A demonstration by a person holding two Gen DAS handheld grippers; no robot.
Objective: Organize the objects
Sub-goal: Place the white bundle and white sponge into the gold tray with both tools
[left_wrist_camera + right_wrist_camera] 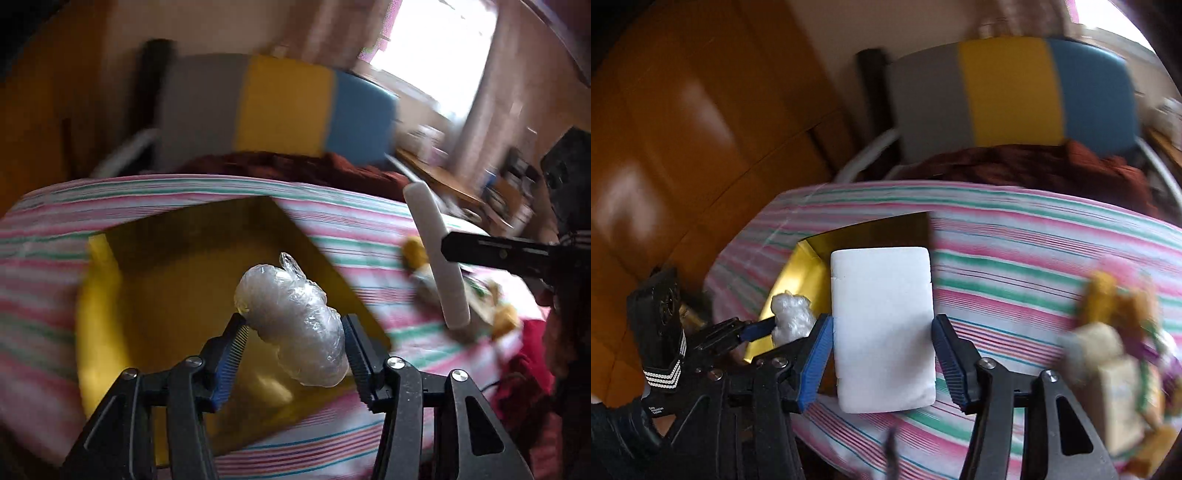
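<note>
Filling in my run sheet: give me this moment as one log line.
left gripper: shut on plastic-wrapped bundle | right gripper: shut on white foam block | both above gold box | surface: striped cloth

One gold box (207, 258), one plastic-wrapped bundle (291, 325), one white foam slab (882, 332)

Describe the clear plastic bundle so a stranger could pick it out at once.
Start at the striped bedsheet and find the open gold box lying on it. Above that box, the left claw grips a crumpled clear plastic bundle. Unlike the flat, smooth white foam block held in the right claw, it is lumpy, shiny and translucent.
</note>
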